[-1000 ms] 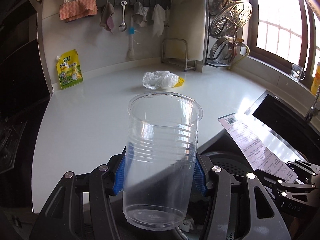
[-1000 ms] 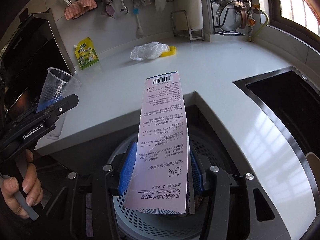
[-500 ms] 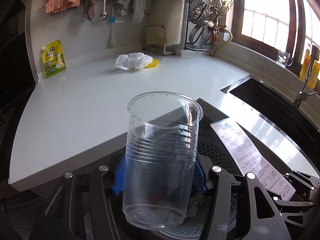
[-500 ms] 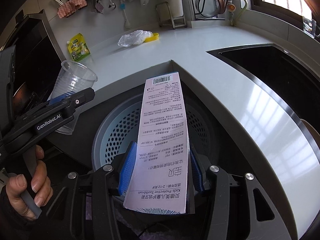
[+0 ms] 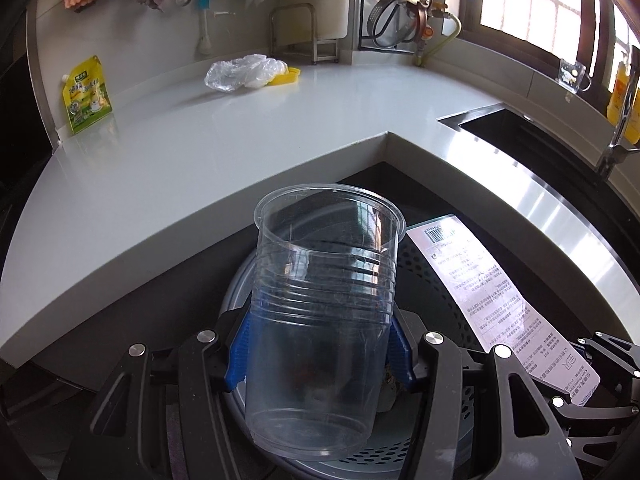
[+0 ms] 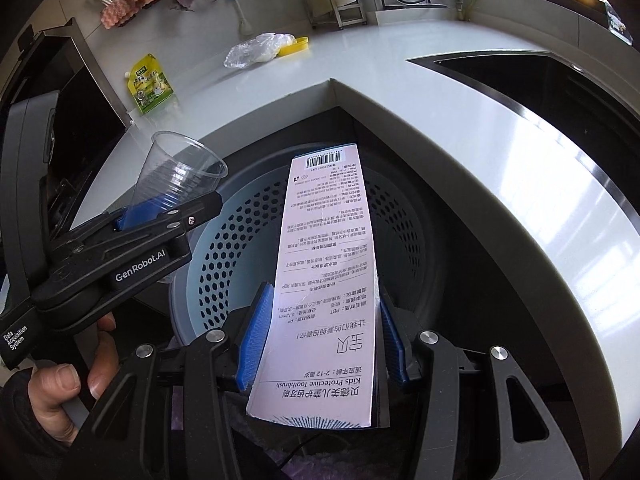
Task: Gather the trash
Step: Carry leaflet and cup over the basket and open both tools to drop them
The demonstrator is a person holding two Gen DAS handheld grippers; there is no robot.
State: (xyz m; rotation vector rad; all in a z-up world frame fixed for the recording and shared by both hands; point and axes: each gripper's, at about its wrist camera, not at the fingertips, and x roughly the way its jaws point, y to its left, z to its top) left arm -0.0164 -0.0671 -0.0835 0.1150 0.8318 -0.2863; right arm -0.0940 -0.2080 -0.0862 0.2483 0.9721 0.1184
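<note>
My left gripper is shut on a clear plastic cup and holds it upright over a grey perforated trash bin. The cup also shows at the left of the right wrist view. My right gripper is shut on a long pink toothbrush box and holds it over the same bin. The box shows at the right of the left wrist view. Some trash lies at the bin's bottom, mostly hidden by the cup.
The white L-shaped counter wraps around the bin. A crumpled plastic bag and a yellow lid lie at its back. A green-yellow pouch leans on the wall. A dark sink lies to the right.
Both grippers have moved back from the counter and down over the bin, each keeping its hold. The bin's inside fills more of both views.
</note>
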